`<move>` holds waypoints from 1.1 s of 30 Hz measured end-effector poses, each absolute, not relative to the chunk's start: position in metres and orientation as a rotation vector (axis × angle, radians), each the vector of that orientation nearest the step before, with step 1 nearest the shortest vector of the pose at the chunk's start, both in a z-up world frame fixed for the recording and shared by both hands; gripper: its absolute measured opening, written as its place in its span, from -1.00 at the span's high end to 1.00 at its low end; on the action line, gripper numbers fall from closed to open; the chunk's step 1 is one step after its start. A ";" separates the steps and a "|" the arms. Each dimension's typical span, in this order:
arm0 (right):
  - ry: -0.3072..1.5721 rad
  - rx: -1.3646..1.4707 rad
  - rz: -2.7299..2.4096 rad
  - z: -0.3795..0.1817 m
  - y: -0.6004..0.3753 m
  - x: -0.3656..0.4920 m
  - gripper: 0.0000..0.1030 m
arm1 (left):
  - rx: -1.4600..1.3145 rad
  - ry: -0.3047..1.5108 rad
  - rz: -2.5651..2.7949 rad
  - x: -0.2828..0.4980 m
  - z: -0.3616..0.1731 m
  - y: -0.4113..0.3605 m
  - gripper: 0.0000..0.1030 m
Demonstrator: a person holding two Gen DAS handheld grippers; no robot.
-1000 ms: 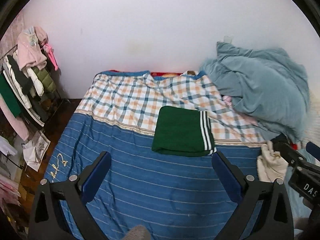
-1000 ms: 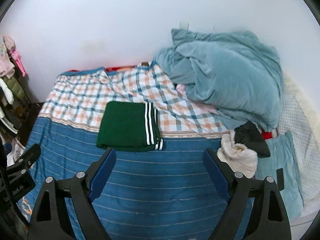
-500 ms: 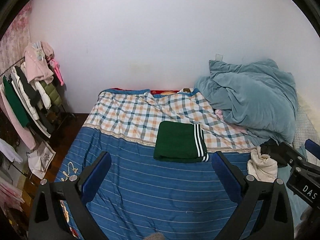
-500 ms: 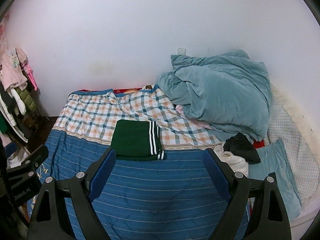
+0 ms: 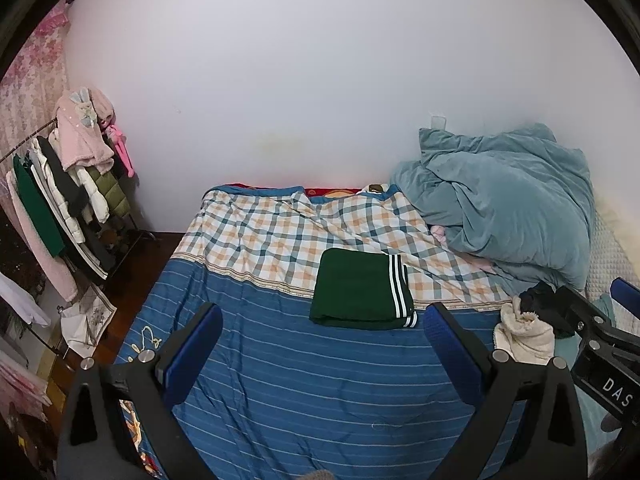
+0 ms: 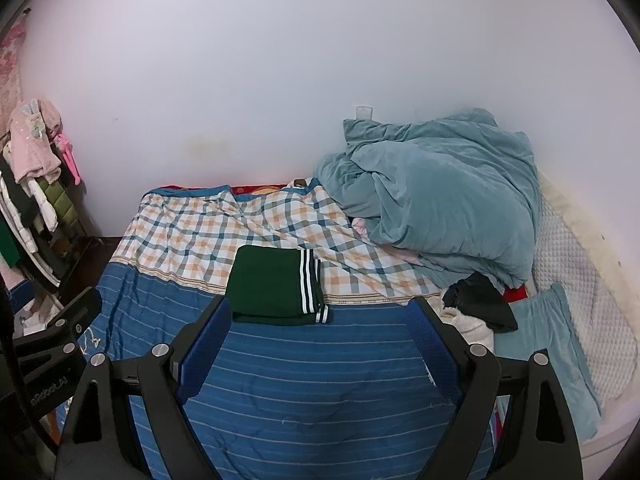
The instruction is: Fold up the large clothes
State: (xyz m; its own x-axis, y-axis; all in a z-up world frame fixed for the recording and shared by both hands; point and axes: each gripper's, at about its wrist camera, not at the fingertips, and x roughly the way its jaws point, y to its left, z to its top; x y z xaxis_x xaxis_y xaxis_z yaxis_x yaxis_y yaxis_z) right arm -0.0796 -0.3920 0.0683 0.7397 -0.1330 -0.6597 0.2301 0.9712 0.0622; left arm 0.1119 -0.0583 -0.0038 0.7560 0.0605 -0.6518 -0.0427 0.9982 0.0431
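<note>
A dark green garment with white stripes (image 5: 362,288) (image 6: 278,285) lies folded into a neat rectangle on the bed, where the plaid part of the cover meets the blue striped part. My left gripper (image 5: 322,340) hangs open above the blue striped cover (image 5: 320,380), well short of the garment, with nothing between its blue pads. My right gripper (image 6: 322,334) is open too, raised over the same cover (image 6: 320,380); the garment's near edge shows just past its fingertips. Neither gripper touches the cloth.
A crumpled teal duvet (image 5: 500,204) (image 6: 440,196) is heaped at the bed's far right. Cream and black clothes (image 5: 528,328) (image 6: 478,308) lie beside a teal pillow (image 6: 548,344). A rack of hanging clothes (image 5: 68,200) stands on the left over dark floor.
Both grippers have pulled back and risen from the bed, so the folded green garment looks smaller and farther. More wall and the clothes rack have come into view. Jaws stayed open.
</note>
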 end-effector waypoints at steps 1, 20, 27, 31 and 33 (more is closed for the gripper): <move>0.710 0.142 -0.197 0.069 -0.393 -0.079 -0.76 | 0.026 0.709 0.061 0.111 -0.003 -0.059 -0.99; 0.710 0.139 -0.170 0.070 -0.392 -0.081 -0.76 | 0.024 0.709 0.076 0.103 0.002 -0.062 -0.99; 0.711 0.127 -0.172 0.068 -0.396 -0.074 -0.76 | 0.034 0.703 0.084 0.105 0.006 -0.064 -0.99; 0.712 0.125 -0.175 0.066 -0.396 -0.073 -0.76 | 0.034 0.701 0.086 0.106 0.009 -0.064 -0.99; 0.712 0.120 -0.179 0.066 -0.396 -0.075 -0.77 | 0.030 0.698 0.087 0.106 0.010 -0.064 -0.99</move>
State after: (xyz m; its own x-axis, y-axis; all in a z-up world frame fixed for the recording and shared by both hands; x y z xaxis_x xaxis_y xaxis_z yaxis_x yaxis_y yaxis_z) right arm -0.0750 -0.3957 0.0663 0.7425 -0.1226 -0.6586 0.2040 0.9778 0.0479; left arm 0.1063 -0.0637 0.0098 0.7626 0.0896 -0.6407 -0.0695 0.9960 0.0565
